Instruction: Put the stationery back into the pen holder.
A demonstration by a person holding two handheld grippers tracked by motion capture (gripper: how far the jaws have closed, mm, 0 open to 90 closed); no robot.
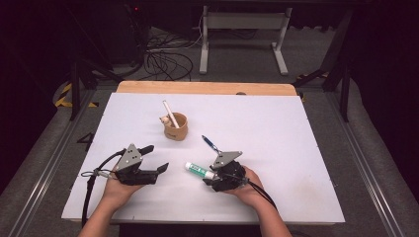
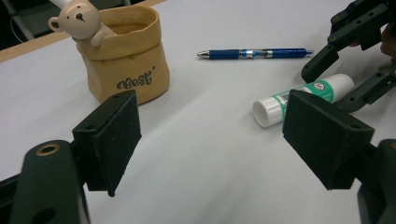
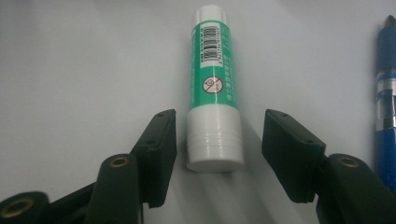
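Glue stick [image 3: 214,88]: lying on counter [image 1: 296,148] between right gripper [image 3: 217,154] jaws, released, unpinched; uneven closure risks rolling it toward pen [image 3: 386,93] at three o'clock. Left gripper [image 2: 210,140]: jaws released, empty.

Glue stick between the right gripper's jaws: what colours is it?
Green label, white caps on the glue stick; clearest in the right gripper view.

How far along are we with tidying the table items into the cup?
Done: a white stick already stands in the cup. In hand: the right gripper has its jaws either side of the glue stick's white end, with a gap on each side, so no grip yet. The left gripper is open and holds nothing. Left: the glue stick and the pen lie on the table.
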